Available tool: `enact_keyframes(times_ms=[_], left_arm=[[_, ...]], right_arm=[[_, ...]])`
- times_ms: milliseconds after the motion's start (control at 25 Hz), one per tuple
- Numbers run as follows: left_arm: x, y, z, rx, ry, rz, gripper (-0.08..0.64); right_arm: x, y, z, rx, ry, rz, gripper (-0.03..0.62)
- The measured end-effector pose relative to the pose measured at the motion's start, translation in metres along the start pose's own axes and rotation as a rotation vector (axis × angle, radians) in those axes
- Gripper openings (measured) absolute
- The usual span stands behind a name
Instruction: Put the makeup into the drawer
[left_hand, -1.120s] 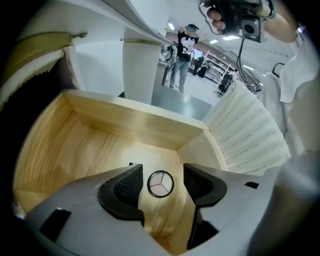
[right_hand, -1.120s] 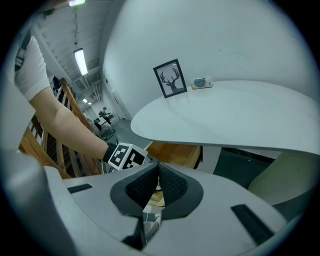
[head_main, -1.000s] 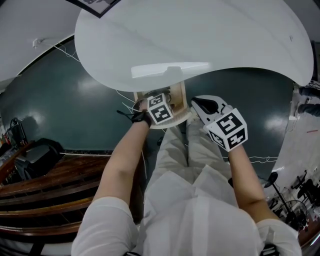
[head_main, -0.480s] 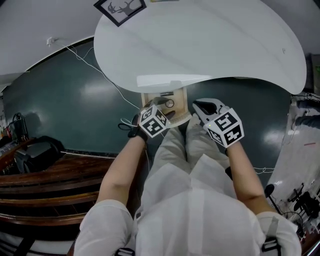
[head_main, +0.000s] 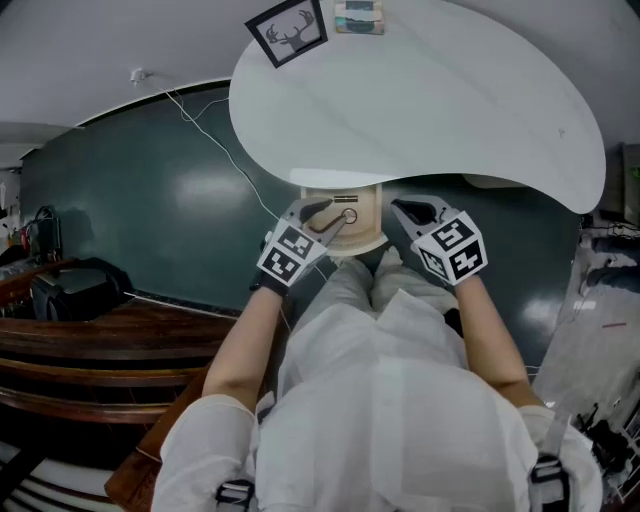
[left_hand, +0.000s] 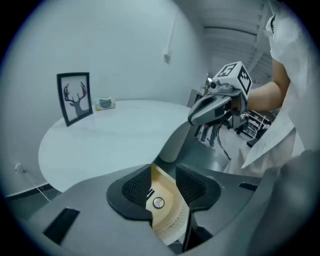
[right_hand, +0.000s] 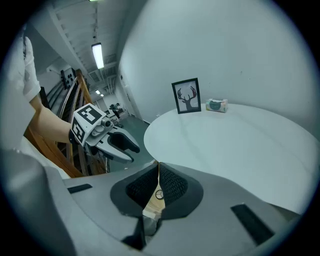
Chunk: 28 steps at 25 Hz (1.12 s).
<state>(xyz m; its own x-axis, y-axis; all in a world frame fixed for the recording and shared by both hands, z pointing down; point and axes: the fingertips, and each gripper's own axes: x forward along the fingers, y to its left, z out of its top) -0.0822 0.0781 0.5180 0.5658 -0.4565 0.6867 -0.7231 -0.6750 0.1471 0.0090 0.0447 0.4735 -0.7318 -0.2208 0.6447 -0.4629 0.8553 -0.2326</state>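
Observation:
Under the edge of the white round table (head_main: 450, 90) hangs a wooden drawer front (head_main: 355, 228) with a round knob (head_main: 349, 215). My left gripper (head_main: 322, 215) hovers just left of the knob. Its jaws have just been closing but still stand apart, and the knob (left_hand: 158, 202) shows through the gap with nothing between the pads. My right gripper (head_main: 400, 210) is at the drawer's right, jaws together and empty. A small teal and white box (head_main: 358, 18) sits at the table's far edge, also in the left gripper view (left_hand: 104, 103) and the right gripper view (right_hand: 216, 105).
A framed deer picture (head_main: 288, 32) stands beside the small box at the table's far edge. A cable (head_main: 215, 150) runs across the dark green floor (head_main: 150, 220). Wooden steps (head_main: 90, 350) lie to the left. The person's legs (head_main: 370, 290) are below the drawer.
Both grippers have risen, the left one much more, from over the drawer to the level of its knob. The left jaws have narrowed. The head view has tilted up, showing the frame and box.

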Motion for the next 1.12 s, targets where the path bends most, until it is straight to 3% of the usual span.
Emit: enact_keyframes(times_ms=[160,400,720,880,1120], left_arm=[[-0.038,0.014,0.024,-0.088,-0.133,0.094,0.110],[-0.093,0.037,0.057,-0.135,-0.309,0.247,0.023],[-0.177,0.059,0.109,-0.125,-0.556,0.411,0.017],[-0.219,0.065,0.122,-0.162,-0.689,0.482,0.017],[-0.268,0.067,0.128,-0.175,-0.800,0.554,0.017]], right_arm=[[-0.012,-0.007,0.021,0.001,-0.049,-0.015,0.011],[-0.038,-0.017,0.051,0.027,-0.154,-0.055,0.011],[-0.086,-0.022,0.109,0.019,-0.381,-0.147,0.011],[-0.112,-0.023,0.133,-0.014,-0.473,-0.201,0.011],[-0.137,-0.022,0.152,-0.072,-0.547,-0.271,0.009]])
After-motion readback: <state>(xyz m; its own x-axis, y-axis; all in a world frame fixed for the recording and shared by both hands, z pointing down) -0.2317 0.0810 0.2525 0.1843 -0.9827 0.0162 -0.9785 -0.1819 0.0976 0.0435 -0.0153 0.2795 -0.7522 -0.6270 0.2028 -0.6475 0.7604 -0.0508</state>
